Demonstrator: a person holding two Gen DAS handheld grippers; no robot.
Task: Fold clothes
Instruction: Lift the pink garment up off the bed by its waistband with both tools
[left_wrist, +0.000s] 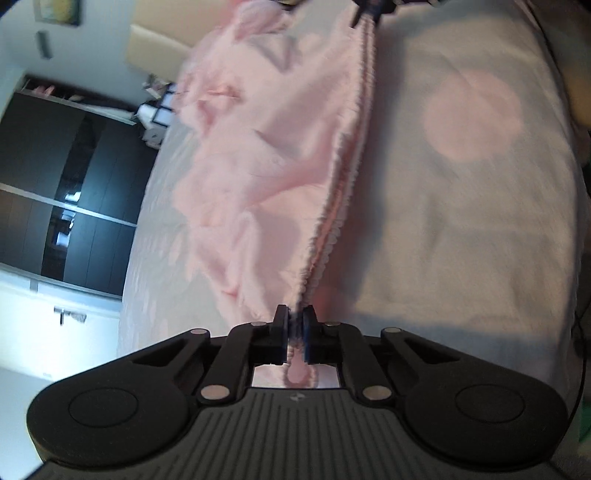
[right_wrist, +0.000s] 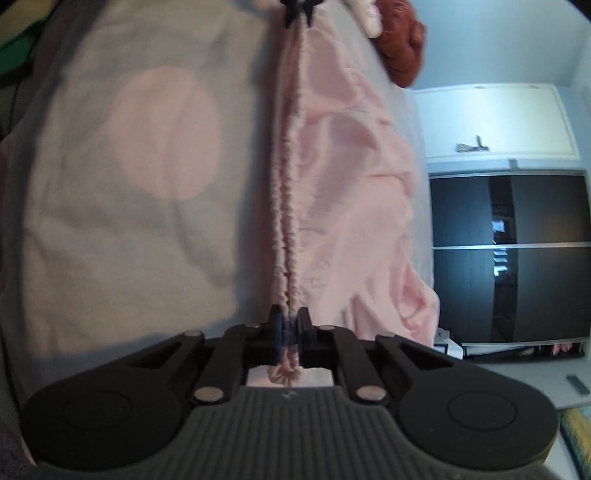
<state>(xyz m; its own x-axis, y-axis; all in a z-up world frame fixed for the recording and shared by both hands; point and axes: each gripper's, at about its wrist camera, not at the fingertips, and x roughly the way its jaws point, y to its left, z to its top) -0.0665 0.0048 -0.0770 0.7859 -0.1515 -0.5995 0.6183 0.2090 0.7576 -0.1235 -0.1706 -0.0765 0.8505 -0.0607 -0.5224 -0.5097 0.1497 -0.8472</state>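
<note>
Pink garment stretched over a bed

A soft pink fleece garment is lain on the pale pink-spotted bedspread, a dark wardrobe beyond; its gathered elastic hem is clamped between left tongs and right tongs.

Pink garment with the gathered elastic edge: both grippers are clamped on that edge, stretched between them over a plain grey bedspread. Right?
Not quite. The bedspread isn't plain: the left wrist view shows a large pink dot on it. The rest holds: left gripper and right gripper clamp the pink garment's gathered elastic edge.

left wrist cam rolled sideways, close along its fingers at the pink garment, right wrist cam facing back from the opposite end, both share the gathered waistband and bedspread
</note>
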